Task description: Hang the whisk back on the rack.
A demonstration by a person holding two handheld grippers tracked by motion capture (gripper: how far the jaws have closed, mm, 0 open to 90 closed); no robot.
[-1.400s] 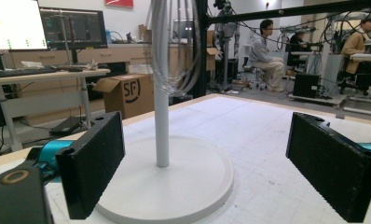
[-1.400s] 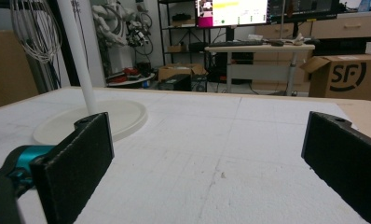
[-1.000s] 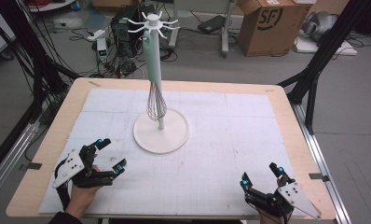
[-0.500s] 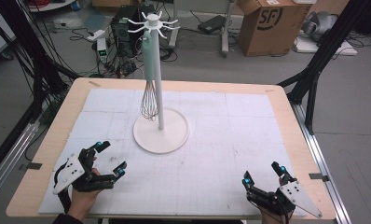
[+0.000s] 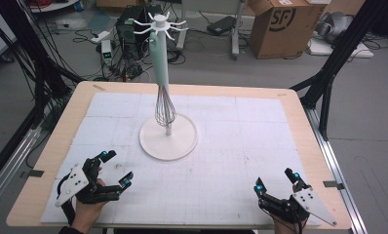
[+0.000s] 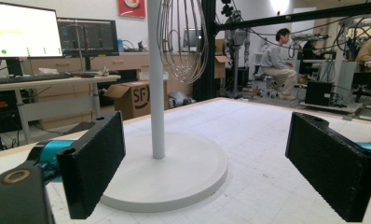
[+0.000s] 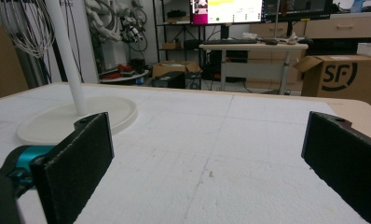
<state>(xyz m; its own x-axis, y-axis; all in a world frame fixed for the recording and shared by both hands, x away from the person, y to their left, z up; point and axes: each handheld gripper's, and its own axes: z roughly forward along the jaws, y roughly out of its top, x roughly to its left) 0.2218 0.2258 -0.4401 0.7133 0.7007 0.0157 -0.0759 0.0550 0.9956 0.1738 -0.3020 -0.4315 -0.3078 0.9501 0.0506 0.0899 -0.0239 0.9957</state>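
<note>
**Whisk on its stand, both grippers apart from it**

While one wire whisk (image 5: 164,108) with a pale green handle hangs head-down from the white stand (image 5: 168,139) at mid-table, the left gripper (image 5: 113,168) and right gripper (image 5: 278,179) rest near the table's (image 5: 299,109) front edge, jaws spread and holding nothing. Seen from the left gripper, the whisk (image 6: 182,39) lies ahead between its jaws, well apart. One whisk, one stand, two grippers.

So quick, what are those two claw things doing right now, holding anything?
Left gripper: open, holding nothing, low near the table.
Right gripper: open, holding nothing, low near the table.
</note>
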